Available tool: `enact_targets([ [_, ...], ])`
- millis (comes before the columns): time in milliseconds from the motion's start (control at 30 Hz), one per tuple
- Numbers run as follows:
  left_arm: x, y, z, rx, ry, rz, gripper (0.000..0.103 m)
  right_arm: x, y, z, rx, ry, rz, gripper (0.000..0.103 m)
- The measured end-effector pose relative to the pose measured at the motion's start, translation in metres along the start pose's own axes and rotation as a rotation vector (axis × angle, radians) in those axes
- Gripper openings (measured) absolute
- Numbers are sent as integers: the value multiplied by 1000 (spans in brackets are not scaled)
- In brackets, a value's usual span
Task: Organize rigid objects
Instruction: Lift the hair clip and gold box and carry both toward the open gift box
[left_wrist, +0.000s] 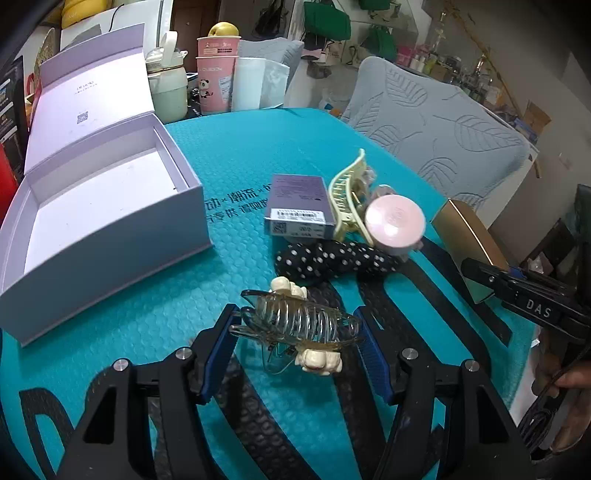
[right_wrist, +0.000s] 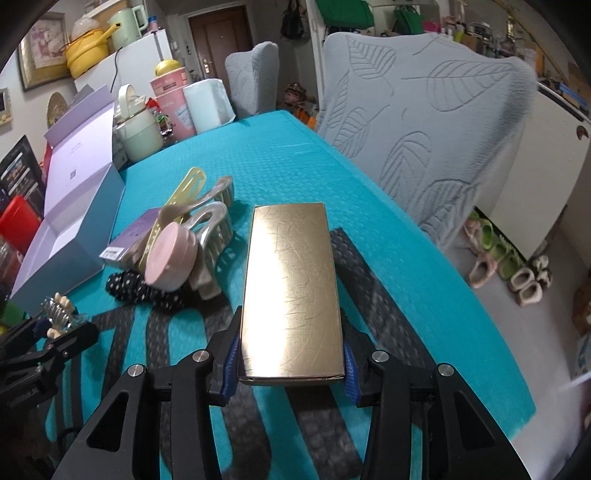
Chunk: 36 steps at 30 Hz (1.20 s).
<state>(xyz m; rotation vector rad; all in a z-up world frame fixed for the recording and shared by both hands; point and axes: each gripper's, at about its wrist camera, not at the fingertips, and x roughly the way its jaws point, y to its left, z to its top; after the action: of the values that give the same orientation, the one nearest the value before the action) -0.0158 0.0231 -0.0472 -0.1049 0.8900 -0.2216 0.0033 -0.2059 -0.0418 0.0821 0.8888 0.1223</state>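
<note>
My left gripper (left_wrist: 295, 332) is shut on a clear hair claw clip (left_wrist: 295, 325) with cream beads, held just above the teal mat. My right gripper (right_wrist: 290, 354) is shut on a flat gold box (right_wrist: 291, 291), lifted over the mat; from the left wrist view the gold box (left_wrist: 469, 243) shows at the right. Between them lie a small purple box (left_wrist: 297, 205), a pale yellow claw clip (left_wrist: 345, 195), a pink round jar (left_wrist: 395, 221) and a black dotted scrunchie (left_wrist: 332, 260). An open lavender box (left_wrist: 99, 206) stands empty at the left.
Cups (left_wrist: 218, 74), a green jug (left_wrist: 168, 88) and a paper roll (left_wrist: 249, 83) crowd the table's far end. Grey covered chairs (right_wrist: 424, 122) stand along the right side. The mat's right edge (right_wrist: 498, 332) drops to the floor, where slippers lie.
</note>
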Motion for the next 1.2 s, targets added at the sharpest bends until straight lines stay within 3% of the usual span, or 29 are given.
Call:
enact_targets([
  [233, -19, -1, -12, -14, -22, 11, 62, -27, 8, -17, -14, -17, 12, 43],
  [433, -39, 3, -22, -32, -51, 68, 62, -44, 25, -28, -72, -32, 27, 43],
  [733, -67, 15, -36, -77, -92, 174, 62, -48, 56, -38, -184, -21, 129, 43],
  [1200, -101, 43, -46, -180, -151, 265, 62, -50, 114, -42, -377, -2, 300, 43],
])
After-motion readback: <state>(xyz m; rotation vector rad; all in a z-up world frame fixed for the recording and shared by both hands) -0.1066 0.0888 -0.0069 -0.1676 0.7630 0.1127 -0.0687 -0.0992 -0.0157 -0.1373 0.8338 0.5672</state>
